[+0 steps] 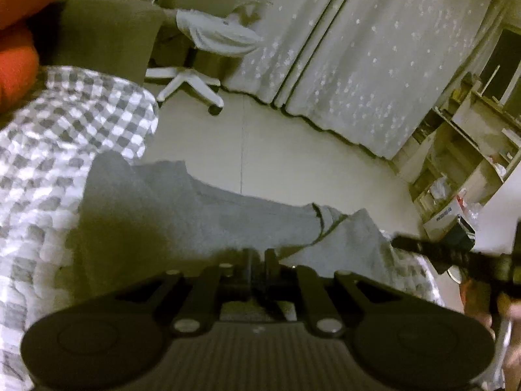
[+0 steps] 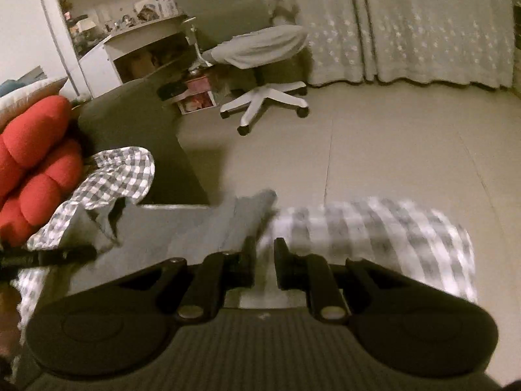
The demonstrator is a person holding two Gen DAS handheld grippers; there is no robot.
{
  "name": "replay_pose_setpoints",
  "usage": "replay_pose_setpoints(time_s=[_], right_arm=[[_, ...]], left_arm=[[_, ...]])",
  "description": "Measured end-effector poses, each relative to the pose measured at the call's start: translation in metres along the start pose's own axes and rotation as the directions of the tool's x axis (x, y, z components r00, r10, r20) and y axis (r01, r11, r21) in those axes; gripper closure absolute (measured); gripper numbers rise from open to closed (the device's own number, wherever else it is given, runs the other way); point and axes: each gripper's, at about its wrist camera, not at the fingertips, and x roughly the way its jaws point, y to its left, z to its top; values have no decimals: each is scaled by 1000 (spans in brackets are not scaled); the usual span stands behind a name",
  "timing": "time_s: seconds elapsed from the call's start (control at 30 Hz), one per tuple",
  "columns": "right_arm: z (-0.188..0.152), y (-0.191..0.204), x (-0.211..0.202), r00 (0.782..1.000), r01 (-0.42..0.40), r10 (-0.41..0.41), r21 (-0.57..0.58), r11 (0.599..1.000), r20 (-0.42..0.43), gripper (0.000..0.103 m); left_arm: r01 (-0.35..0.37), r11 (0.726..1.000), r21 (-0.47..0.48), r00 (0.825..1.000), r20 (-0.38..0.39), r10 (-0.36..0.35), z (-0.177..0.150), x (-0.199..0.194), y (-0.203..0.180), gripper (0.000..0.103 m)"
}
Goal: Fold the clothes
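- Two grippers are seen over one grey garment [image 1: 202,208], which is spread across a checked cloth [image 1: 58,150] through the lower middle of the left wrist view
- Near the lower right of that view a doubled edge or seam [image 1: 325,220] is seen, so the grey garment is judged to be at least partly laid over itself; whether that is a finished fold or only a rumple cannot be told
- No neat, squared stack is shown in either view, so the folding is judged to be somewhere in its middle rather than visibly complete; how much is left is not settled by the pictures
- The left gripper [image 1: 259,255] is shown with its fingers drawn almost together at the near edge of the grey cloth; whether fabric is pinched between them cannot be told
- The right gripper [image 2: 262,251] is shown with a narrow gap between its fingers, set at the line where grey cloth [image 2: 195,228] meets checked cloth [image 2: 374,228]; nothing is clearly held
- The near part of the garment is hidden under both gripper bodies at the bottom of each frame
- The checked cloth at right of the right wrist view is smeared by motion blur
- A red cushion [image 2: 35,150] is cut off at the left edge, and a pale garment on the chair [image 2: 260,49] in the upper middle is too far off to judge
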Motion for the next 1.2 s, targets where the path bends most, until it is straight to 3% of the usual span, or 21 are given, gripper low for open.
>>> replay_pose_setpoints(time_s=[0.07,0.13,0.4,0.57,0.7,0.77,0.97,1.2], right_arm=[[5,7,17,1000,-16,15,-22,1000,-24,86],[3,14,36,997,47,-51,-64,997,-63,86],[-9,12,47,996,85,-86,-96,992,-5,86],[-11,-8,2,989,56,-65,69,996,135,86],[-27,-2,-13,990,128,-124,-58,990,74,86],[-33,6,-25,992,103,-97,-70,992,77,86],[-48,38,-60,999,23,-18,-114,993,40,86],[-81,83,-100,999,-42,36,-180,983,-34,86]], left_arm=[[-15,1000,8,1000,-5,15,-2,3,0,97],[-15,1000,15,1000,-5,15,-3,4,2,97],[-23,1000,5,1000,-7,23,-3,-1,4,97],[-4,999,-40,1000,13,4,1,-14,9,96],[15,997,-81,999,35,-12,7,-31,15,92],[-8,996,-92,998,59,13,12,-50,21,88],[-87,991,-103,994,58,93,-6,-97,43,87],[-140,986,-94,989,25,143,-49,-137,50,85]])
